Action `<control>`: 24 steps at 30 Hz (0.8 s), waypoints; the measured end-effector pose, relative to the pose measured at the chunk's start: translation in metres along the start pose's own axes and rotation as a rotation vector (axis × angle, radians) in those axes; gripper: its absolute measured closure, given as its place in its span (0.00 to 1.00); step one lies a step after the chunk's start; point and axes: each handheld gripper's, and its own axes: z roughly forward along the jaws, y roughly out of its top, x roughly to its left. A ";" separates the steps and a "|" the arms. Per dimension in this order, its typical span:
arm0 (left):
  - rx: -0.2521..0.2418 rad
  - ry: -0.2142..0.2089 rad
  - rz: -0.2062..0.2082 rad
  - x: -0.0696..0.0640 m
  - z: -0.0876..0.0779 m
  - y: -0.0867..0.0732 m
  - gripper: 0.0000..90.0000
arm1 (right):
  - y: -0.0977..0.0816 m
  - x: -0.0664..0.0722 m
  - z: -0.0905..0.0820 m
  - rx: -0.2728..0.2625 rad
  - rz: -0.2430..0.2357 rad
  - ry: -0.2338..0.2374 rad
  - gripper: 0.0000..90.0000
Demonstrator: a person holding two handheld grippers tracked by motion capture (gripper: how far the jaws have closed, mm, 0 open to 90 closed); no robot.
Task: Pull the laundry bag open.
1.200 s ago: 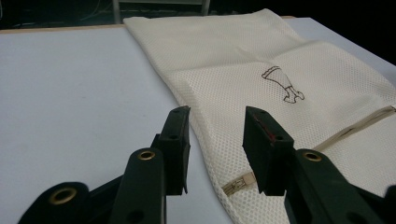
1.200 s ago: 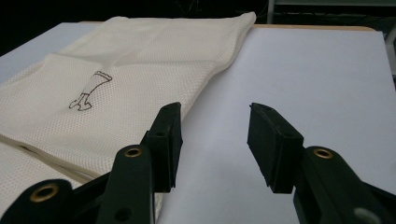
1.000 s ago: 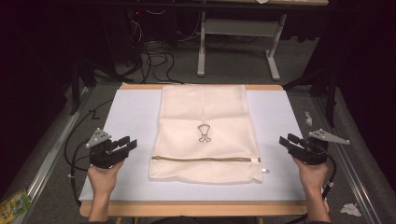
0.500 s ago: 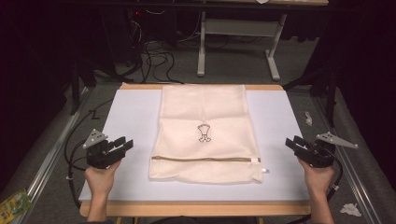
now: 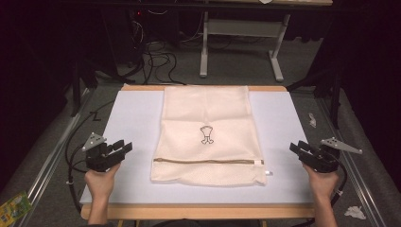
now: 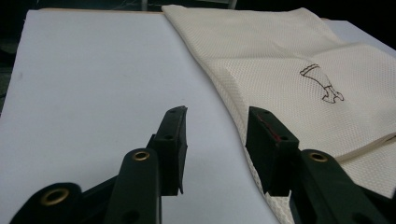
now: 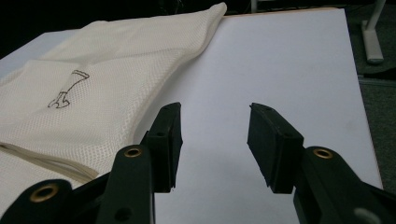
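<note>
1. The mesh laundry bag [image 5: 206, 135] lay flat in the middle of the white table mat [image 5: 127, 118], well apart from both tools. Its far edge reached the far edge of the mat, and its near edge stopped short of the near edge.

2. Its long axis ran near to far. The zipper [image 5: 208, 161] crossed it left to right close to the near end, so the opening end pointed toward the person and the closed end pointed away. The small printed figure [image 5: 205, 134] sat about mid-bag.

3. The left gripper [image 5: 116, 151] rested over bare mat left of the bag, jaws apart with nothing between them. They had just been opening a little wider. In the left gripper view, its right-hand jaw stood just beside the bag's left edge [image 6: 224, 88].

4. The right gripper [image 5: 302, 151] sat at the right edge of the mat, jaws apart and empty. In the right gripper view, the bag's right edge [image 7: 154, 88] lay off to its left.

5. Likely trouble, as I judged it:
   - The mesh was thin and limp. A jaw sliding in flat could have pushed the edge into a ridge instead of getting under it.
   - A pinch might have caught only the top layer, so the bag would have opened or twisted rather than lifted whole.
   - Uneven pulls from the two sides could have skewed the bag off its near-far line.
   - The tiny zipper pull [image 5: 268, 173] at the near right corner looked easy to snag.
</note>
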 end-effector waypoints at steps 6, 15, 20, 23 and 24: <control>0.000 -0.011 -0.016 0.000 0.005 -0.003 0.64 | -0.008 -0.002 0.005 0.012 0.016 0.001 0.62; 0.015 0.004 -0.020 0.001 0.012 -0.010 0.64 | -0.017 -0.002 0.009 0.024 0.019 0.001 0.62; 0.023 0.013 -0.012 0.001 0.016 -0.012 0.64 | -0.018 -0.001 0.013 0.038 0.014 0.000 0.62; 0.030 0.014 -0.012 0.001 0.019 -0.013 0.63 | -0.019 0.001 0.017 0.058 -0.003 -0.004 0.62; 0.031 0.015 -0.011 0.001 0.020 -0.013 0.63 | -0.019 0.002 0.018 0.059 -0.005 -0.001 0.62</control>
